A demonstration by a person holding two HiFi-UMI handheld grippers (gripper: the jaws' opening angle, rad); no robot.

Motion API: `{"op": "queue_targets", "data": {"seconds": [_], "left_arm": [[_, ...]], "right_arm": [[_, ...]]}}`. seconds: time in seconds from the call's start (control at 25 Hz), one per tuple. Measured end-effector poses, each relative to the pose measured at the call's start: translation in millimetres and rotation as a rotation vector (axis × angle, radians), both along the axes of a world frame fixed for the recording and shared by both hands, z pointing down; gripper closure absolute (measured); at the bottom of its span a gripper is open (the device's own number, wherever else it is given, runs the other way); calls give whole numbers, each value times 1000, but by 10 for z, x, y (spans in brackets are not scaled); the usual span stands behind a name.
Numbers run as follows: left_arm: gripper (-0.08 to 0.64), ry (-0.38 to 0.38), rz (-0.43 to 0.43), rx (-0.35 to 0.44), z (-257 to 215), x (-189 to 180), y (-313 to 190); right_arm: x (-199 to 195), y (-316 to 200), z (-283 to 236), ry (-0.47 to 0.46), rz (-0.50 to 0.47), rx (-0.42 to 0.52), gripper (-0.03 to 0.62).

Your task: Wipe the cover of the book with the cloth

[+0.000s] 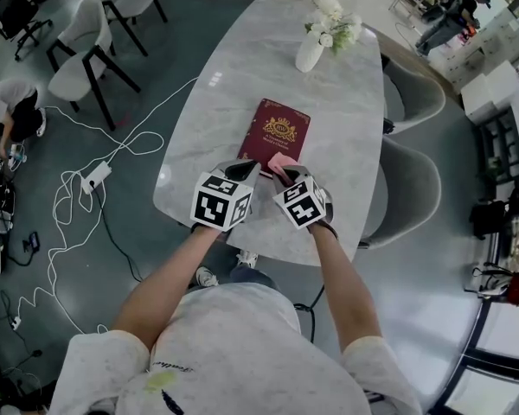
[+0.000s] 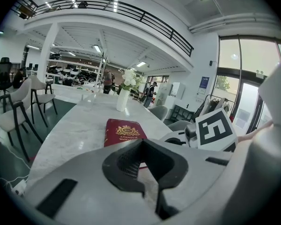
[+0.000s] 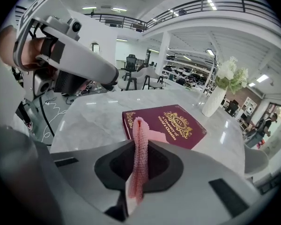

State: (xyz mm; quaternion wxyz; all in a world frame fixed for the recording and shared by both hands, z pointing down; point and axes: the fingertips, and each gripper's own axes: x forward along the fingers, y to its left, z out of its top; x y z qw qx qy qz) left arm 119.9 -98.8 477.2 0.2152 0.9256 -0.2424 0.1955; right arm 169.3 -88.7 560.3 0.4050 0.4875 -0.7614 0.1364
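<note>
Where the long white marble table [image 1: 242,67] [image 2: 79,121] [image 3: 93,116] narrows toward the person, a dark red book [image 1: 275,132] [image 2: 122,131] [image 3: 171,125] lies flat on it, closed, front cover up, with a gold crest and gold lettering showing. Two grey upholstered chairs [image 1: 415,188] stand off the table edge to the right of the book, and pale chairs with dark legs [image 1: 86,59] stand well away to its left, on the dark floor. Beyond the book's far end, apart from it, a white vase [image 1: 310,54] [image 2: 122,100] [image 3: 210,102] holds white flowers [image 1: 333,20]. A white cable [image 1: 78,180] loops over the floor left of the book.

Both grippers sit side by side at the book's near end. The left gripper [image 1: 246,169] [image 2: 143,146] is over the book's near left corner; its jaws are pressed together with nothing between them, and marble and a sliver of red cover show through the gap behind the tips. The right gripper [image 1: 287,175] [image 3: 139,149] is at the book's near right edge, its jaws pinching a pink cloth [image 1: 281,162] [image 3: 139,163]. The cloth stands edge-on between the pads and sticks out past the tips toward the cover. From the head view its free end overlaps the book's near edge; whether it rests on the cover cannot be told.
</note>
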Motion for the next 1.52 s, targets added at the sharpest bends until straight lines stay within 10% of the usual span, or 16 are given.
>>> {"op": "queue_targets", "data": {"seconds": [1.52], "left_arm": [[554, -17, -117, -7, 69, 314, -639]], "right_arm": [[481, -1255, -711, 54, -150, 176, 572]]}}
